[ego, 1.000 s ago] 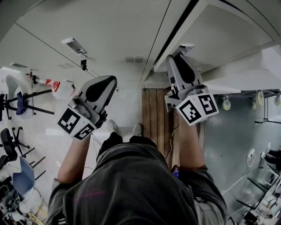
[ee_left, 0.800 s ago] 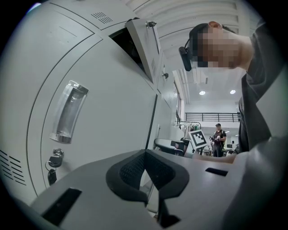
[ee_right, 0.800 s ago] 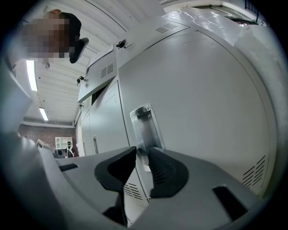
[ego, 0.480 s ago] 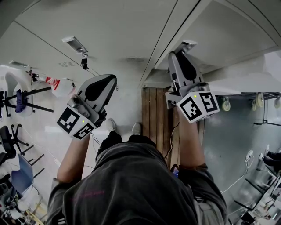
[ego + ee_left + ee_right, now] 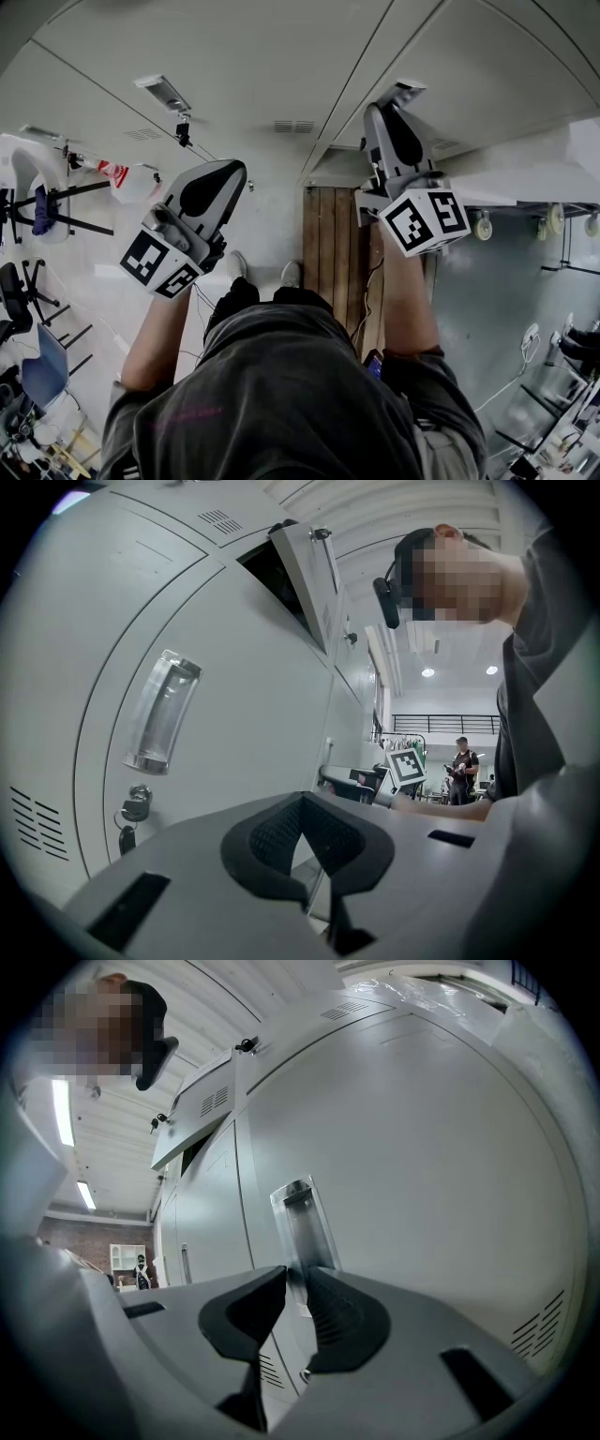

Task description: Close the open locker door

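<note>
Just short of the locker door's (image 5: 441, 1147) upright handle (image 5: 302, 1218), the right gripper's (image 5: 295, 1283) jaws, lately closing, stand slightly parted with nothing between them, while the clenched, empty left gripper (image 5: 302, 808) hangs farther off.

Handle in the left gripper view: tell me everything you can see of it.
The handle is a clear-looking bar with a shiny lower end, upright but slightly leaning, set on a pale grey locker door. Keys hang just below it. Nothing touches it; the left hand-held gripper hangs short of it.
</note>
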`<state>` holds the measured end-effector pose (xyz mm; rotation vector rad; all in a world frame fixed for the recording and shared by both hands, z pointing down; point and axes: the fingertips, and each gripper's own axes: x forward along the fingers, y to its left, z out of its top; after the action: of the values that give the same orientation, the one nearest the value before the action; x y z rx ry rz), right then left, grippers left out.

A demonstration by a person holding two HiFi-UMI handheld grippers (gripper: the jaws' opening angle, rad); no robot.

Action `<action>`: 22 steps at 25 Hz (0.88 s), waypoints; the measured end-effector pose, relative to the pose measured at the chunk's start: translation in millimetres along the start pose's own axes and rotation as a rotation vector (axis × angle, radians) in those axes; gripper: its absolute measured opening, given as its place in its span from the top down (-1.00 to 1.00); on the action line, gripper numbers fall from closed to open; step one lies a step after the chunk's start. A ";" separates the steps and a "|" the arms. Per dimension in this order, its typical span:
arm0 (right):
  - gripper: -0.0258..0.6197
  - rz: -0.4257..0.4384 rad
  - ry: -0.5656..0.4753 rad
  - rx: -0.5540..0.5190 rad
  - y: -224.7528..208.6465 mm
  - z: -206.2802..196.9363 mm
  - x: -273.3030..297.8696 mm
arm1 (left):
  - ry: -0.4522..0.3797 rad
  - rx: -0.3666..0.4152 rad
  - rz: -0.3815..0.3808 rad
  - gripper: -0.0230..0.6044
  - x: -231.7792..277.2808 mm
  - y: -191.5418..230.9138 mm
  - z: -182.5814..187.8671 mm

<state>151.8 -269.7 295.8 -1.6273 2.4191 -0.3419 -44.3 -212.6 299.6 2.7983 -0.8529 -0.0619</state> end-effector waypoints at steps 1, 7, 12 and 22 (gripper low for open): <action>0.68 0.000 0.000 0.000 -0.4 0.0 0.8 | 0.001 0.000 0.001 0.88 0.0 0.4 -0.2; 0.69 -0.002 -0.002 -0.001 -1.8 -1.5 4.9 | 0.005 0.001 0.004 0.88 -0.3 3.7 -1.3; 0.69 0.005 -0.002 -0.002 -0.4 1.0 2.6 | 0.006 0.003 0.004 0.88 -0.6 0.5 0.2; 0.66 -0.010 -0.031 -0.007 1.3 7.5 -15.4 | 0.014 0.005 -0.013 0.88 -1.7 -7.1 -3.0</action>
<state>158.6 -255.5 288.9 -1.6356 2.3928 -0.3084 -41.6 -205.2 301.0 2.8057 -0.8327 -0.0429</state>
